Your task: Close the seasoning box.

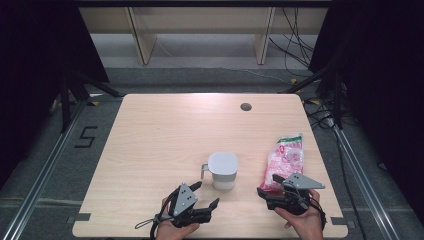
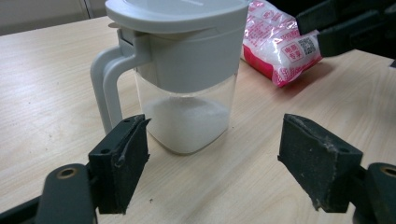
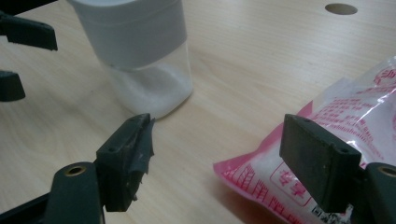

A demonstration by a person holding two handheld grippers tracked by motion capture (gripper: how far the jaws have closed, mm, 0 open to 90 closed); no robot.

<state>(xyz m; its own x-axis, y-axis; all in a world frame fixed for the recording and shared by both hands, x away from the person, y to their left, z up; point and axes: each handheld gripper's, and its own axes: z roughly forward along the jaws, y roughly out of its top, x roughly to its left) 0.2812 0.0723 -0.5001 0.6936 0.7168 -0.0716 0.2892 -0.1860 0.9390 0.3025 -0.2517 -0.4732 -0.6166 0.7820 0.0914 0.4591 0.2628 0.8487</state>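
Observation:
A clear jug (image 1: pixel 222 170) with a grey lid and handle stands on the wooden table (image 1: pixel 165 135), a layer of white powder in its bottom (image 2: pixel 184 123). To its right lies a pink-and-white bag (image 1: pixel 286 159) of white grains. My left gripper (image 1: pixel 206 194) is open just in front of the jug, its jaws (image 2: pixel 219 158) wide apart and empty. My right gripper (image 1: pixel 268 184) is open at the bag's near end. In the right gripper view the bag's corner (image 3: pixel 252 175) lies between the spread jaws (image 3: pixel 222 158), and neither pad presses on it.
A round cable hole (image 1: pixel 245 106) sits near the table's far edge. Beyond the table are wooden furniture legs (image 1: pixel 142 42) and loose cables (image 1: pixel 295 45) on the floor. Metal rails (image 1: pixel 45 170) run along both sides.

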